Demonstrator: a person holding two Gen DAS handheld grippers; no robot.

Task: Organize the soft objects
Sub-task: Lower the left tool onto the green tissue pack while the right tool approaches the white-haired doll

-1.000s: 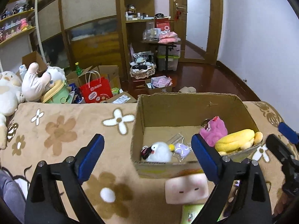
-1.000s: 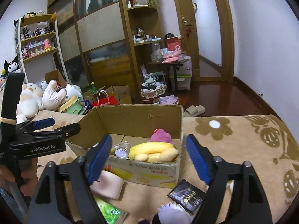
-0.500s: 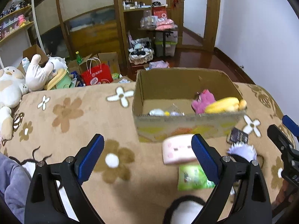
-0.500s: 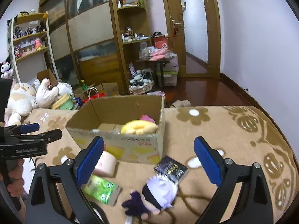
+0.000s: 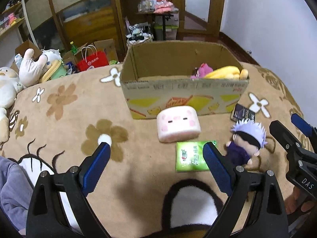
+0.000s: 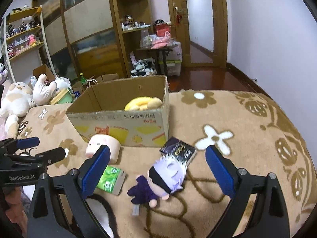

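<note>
An open cardboard box [image 5: 184, 97] [image 6: 126, 127] stands on the flowered blanket and holds a yellow plush [image 5: 223, 73] [image 6: 142, 103] and a pink plush [image 5: 202, 70]. In front of it lie a pink square plush [image 5: 178, 124] [image 6: 103, 145], a green packet [image 5: 191, 155] [image 6: 110, 179], a white-haired doll [image 5: 245, 140] [image 6: 162, 178] and a dark packet [image 5: 243, 113] [image 6: 178, 149]. My left gripper [image 5: 156, 157] is open and empty, near the green packet. My right gripper [image 6: 156, 158] is open and empty, above the doll.
Large plush toys [image 5: 29, 67] [image 6: 17, 101] lie at the blanket's left edge. A red bag [image 5: 92, 60], boxes and shelves stand on the floor behind. A black-and-white blanket patch [image 5: 190, 202] lies near me.
Both grippers have drawn back from the box and tilted down. The items in front of the box now fill the near view. Both stay open and empty.
</note>
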